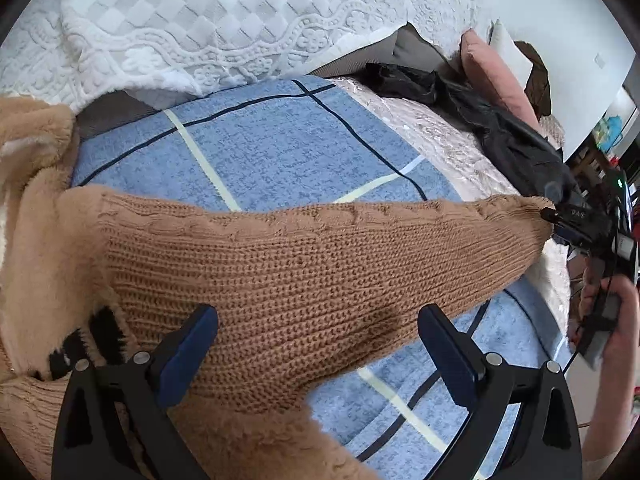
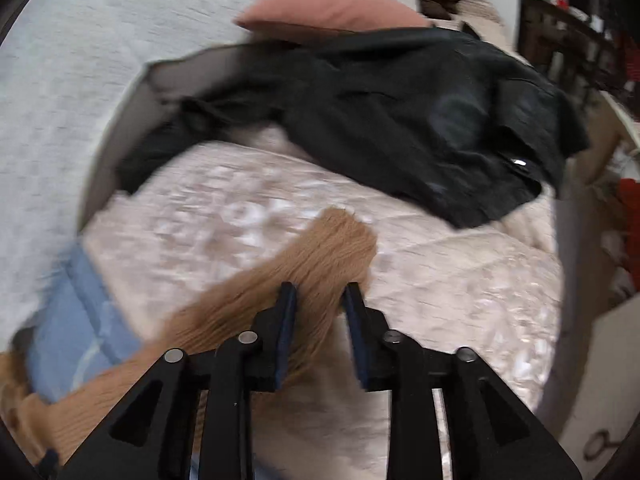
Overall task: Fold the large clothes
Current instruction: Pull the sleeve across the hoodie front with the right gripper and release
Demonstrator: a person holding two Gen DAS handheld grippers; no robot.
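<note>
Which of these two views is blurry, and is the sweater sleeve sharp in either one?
Right wrist view: motion blur throughout, the brown sleeve and black jacket smeared. Left wrist view: sharp, the sleeve's knit stitches crisp, edges bent by fisheye.

We're in a home bedroom: ahead of both grippers lies a bed with a blue plaid sheet (image 1: 280, 148), a white embossed blanket (image 1: 200, 28) beyond it and a pale quilted cover (image 2: 440, 280). Pink pillow (image 2: 332, 8) at the far end, cluttered shelves (image 2: 568, 32) off to the right.
</note>
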